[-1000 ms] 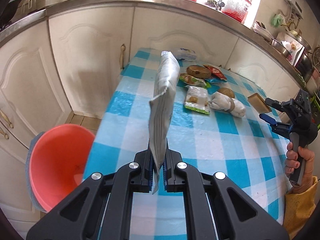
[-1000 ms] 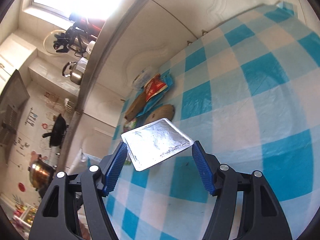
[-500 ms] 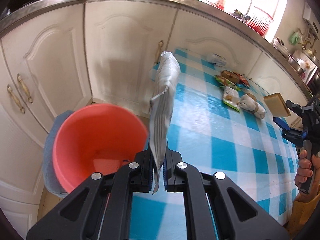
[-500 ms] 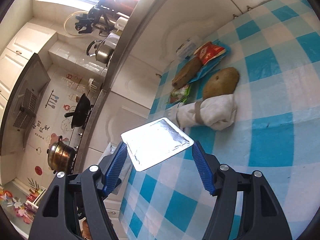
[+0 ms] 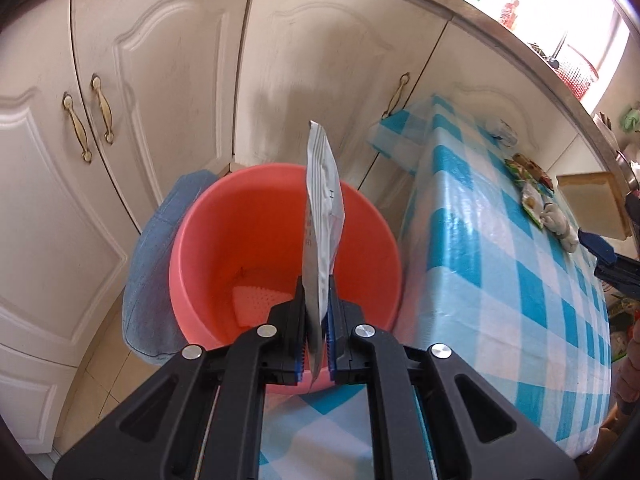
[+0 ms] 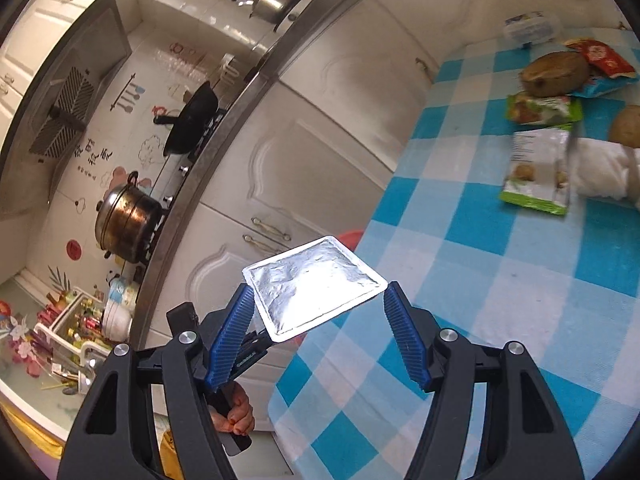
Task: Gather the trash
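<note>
My left gripper (image 5: 317, 344) is shut on a silver foil packet (image 5: 322, 216) and holds it upright over the red plastic bin (image 5: 224, 240) beside the table. My right gripper (image 6: 320, 340) holds a flat silver foil pouch (image 6: 316, 294) between its blue pads (image 6: 230, 340), the jaws wide around its edges, above the table's near left corner. Several snack wrappers lie on the blue checked tablecloth (image 6: 500, 300): a green and white one (image 6: 538, 172), a green one (image 6: 544, 108) and a red one (image 6: 600, 56).
White cabinet doors (image 5: 160, 80) stand behind the bin. A blue cloth (image 5: 152, 280) wraps the bin's left side. Brown round items (image 6: 554, 72) and a white wrapped bundle (image 6: 600, 172) lie among the wrappers. The other hand's gripper (image 5: 608, 256) shows at the right edge.
My left gripper swung left with the silver packet, from over the table to over the red bin. My right gripper turned left towards the cabinets, still holding its pouch.
</note>
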### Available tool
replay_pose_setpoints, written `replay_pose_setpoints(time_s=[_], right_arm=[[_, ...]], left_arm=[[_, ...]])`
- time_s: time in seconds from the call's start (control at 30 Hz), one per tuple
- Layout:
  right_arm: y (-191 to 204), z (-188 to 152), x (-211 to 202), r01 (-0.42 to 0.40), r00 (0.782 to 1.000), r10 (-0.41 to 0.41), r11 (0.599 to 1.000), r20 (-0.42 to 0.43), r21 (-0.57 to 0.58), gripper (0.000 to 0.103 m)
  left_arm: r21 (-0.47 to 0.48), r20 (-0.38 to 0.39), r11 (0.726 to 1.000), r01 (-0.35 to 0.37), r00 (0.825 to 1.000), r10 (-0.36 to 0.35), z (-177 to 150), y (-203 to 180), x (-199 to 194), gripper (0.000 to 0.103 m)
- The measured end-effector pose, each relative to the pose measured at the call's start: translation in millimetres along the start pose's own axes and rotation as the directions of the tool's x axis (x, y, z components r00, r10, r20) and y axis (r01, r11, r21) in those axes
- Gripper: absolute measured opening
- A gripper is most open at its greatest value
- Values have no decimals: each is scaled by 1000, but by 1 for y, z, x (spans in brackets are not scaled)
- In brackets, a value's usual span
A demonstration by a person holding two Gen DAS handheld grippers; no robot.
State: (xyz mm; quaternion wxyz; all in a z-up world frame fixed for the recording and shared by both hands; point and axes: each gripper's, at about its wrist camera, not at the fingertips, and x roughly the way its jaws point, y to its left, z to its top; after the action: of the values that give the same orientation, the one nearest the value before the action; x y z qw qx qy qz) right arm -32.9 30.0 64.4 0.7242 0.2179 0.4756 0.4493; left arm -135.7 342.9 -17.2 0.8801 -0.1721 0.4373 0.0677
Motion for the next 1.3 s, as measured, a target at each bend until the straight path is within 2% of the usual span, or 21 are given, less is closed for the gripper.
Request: replay_pose_setpoints(time_s=[0.2, 0.3, 0.4, 0.47, 0.53, 0.67, 0.83, 1.0, 1.3], right_arm=[[33, -2, 56, 25, 994, -34, 996, -101, -80, 68], [39, -2, 76, 35, 990, -49, 994, -136, -101, 68], [45, -2, 97, 47, 984, -67, 992, -166, -118, 69], [47, -4, 109, 60, 979, -84, 989, -187, -132, 70], [46, -6, 118, 94, 974, -121, 985, -189, -147, 81], [39, -9, 122, 89, 978, -111, 988, -179, -128, 86], [28, -10, 103, 121, 983, -136, 985, -126, -121, 88], [19, -16, 62, 185, 982, -189, 973, -15, -140, 90], [-6, -30, -5, 306, 945, -281, 941, 170, -144, 91]], left_arm=[[-23, -51, 1000, -15, 999, 14, -7, 16, 21, 11], [-41, -63, 999, -11, 998, 9, -10, 24, 28, 19], [-59, -67, 998, -20, 998, 16, -13, 29, 29, 53], [-60, -58, 998, -31, 998, 27, -14, 33, 27, 60], [-81, -52, 996, -43, 998, 39, -15, 40, 24, 67], [-109, -32, 992, -58, 998, 55, -16, 52, 16, 75], [-121, -15, 990, -73, 997, 72, -14, 60, 8, 79], [-127, -7, 990, -65, 998, 65, -8, 54, 2, 82], [-65, 18, 998, -8, 1000, 10, 4, 15, -12, 85]])
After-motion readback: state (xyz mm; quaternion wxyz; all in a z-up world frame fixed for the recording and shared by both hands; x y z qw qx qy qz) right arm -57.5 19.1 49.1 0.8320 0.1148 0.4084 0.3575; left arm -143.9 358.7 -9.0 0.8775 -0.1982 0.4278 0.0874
